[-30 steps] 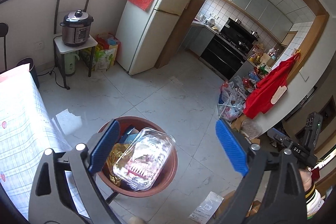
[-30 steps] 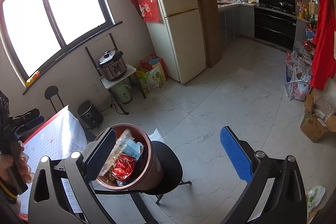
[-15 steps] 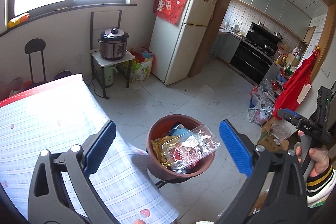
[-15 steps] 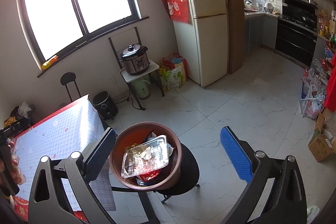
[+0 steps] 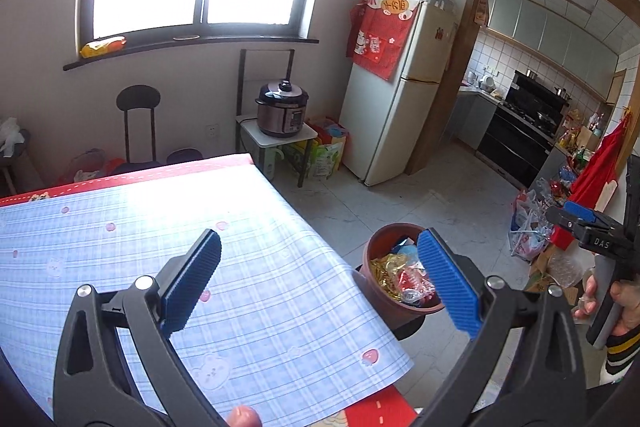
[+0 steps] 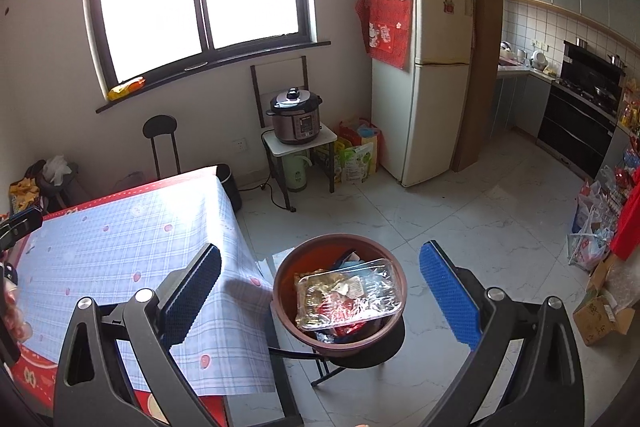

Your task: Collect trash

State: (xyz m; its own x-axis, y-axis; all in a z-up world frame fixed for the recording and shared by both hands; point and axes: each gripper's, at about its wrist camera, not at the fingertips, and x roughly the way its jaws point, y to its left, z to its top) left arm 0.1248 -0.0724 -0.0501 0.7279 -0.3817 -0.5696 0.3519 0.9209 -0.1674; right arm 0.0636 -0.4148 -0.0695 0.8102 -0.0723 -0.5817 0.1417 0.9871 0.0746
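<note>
A brown trash bin (image 6: pixel 340 335) stands on a black stool beside the table's corner, full of wrappers, with a clear plastic food tray (image 6: pixel 348 293) lying on top. In the left wrist view the bin (image 5: pixel 374 259) shows partly behind my right finger. My left gripper (image 5: pixel 318 285) is open and empty above the blue checked tablecloth (image 5: pixel 120 247). My right gripper (image 6: pixel 318 287) is open and empty, above and in front of the bin. The right gripper also shows at the right edge of the left wrist view (image 5: pixel 580 223).
The table (image 6: pixel 120 239) fills the left of both views. A fridge (image 6: pixel 436 79), a pressure cooker on a small stand (image 6: pixel 296 119) and a black stool (image 6: pixel 160 143) line the far wall. Bags and boxes (image 6: pixel 600 267) sit on the floor at right.
Both grippers have pulled back and swung left. The table now fills more of the left wrist view and the bin sits further right. The plastic tray stays in the bin.
</note>
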